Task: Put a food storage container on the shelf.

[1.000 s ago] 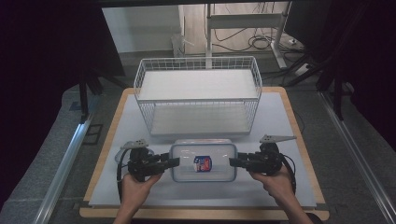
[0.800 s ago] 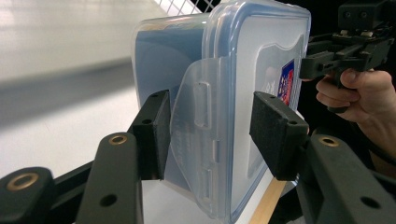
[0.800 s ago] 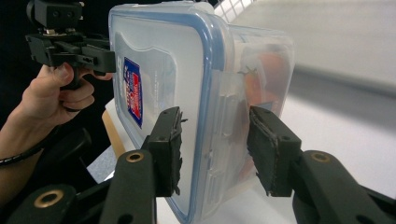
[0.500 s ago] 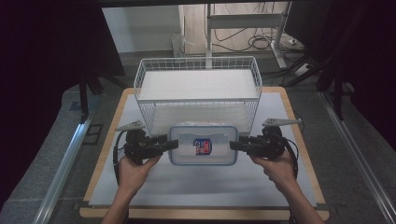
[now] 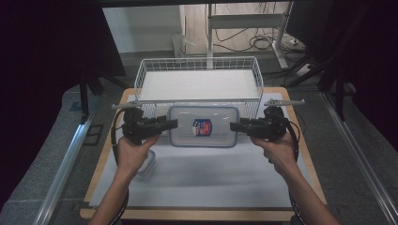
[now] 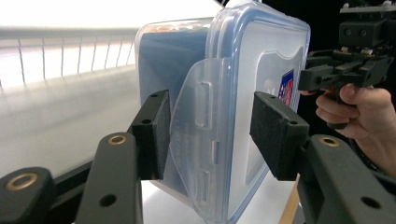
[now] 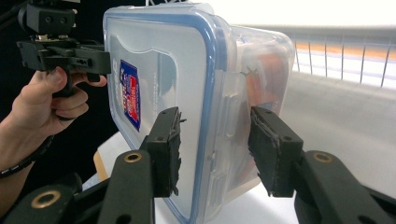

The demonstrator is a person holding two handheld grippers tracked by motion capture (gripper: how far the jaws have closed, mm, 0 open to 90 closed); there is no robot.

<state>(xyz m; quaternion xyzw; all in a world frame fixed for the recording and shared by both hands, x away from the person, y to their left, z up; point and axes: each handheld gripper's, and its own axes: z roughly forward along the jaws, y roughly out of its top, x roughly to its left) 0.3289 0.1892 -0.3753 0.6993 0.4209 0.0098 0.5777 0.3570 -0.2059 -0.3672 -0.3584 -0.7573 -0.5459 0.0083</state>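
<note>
The left hand-held gripper (image 5: 172,123) is clamped on the left short end of a clear plastic container (image 5: 202,125). In the left gripper view its two black, foam-faced pads (image 6: 157,133) straddle the end of the box (image 6: 224,107) where the hinged locking flap sits; the jaws stand about half open, with one pad flat on the body wall and the other on the lid side. Whether that second pad presses fully is hard to judge from this angle, but the box hangs between the jaws.

The right hand-held gripper (image 5: 234,126) grasps the opposite short end in the same way. In the right gripper view its ribbed black pads (image 7: 169,149) sit on either side of the box's (image 7: 187,84) rim and clip, and the left hand-held gripper (image 7: 100,58) shows at the far end.

The container is a rounded rectangle of translucent plastic with a blue seal line around the lid and a small red-and-blue label (image 5: 202,127) at the lid's centre. It is held lid-up and level between the two hand-held grippers, above the tabletop (image 5: 211,183), just in front of the near wall of a white wire basket (image 5: 197,65). The tabletop is a pale wooden board covered by a white sheet. A second clear lidded container (image 5: 148,164) lies on the sheet beside the left hand (image 5: 133,152).
</note>
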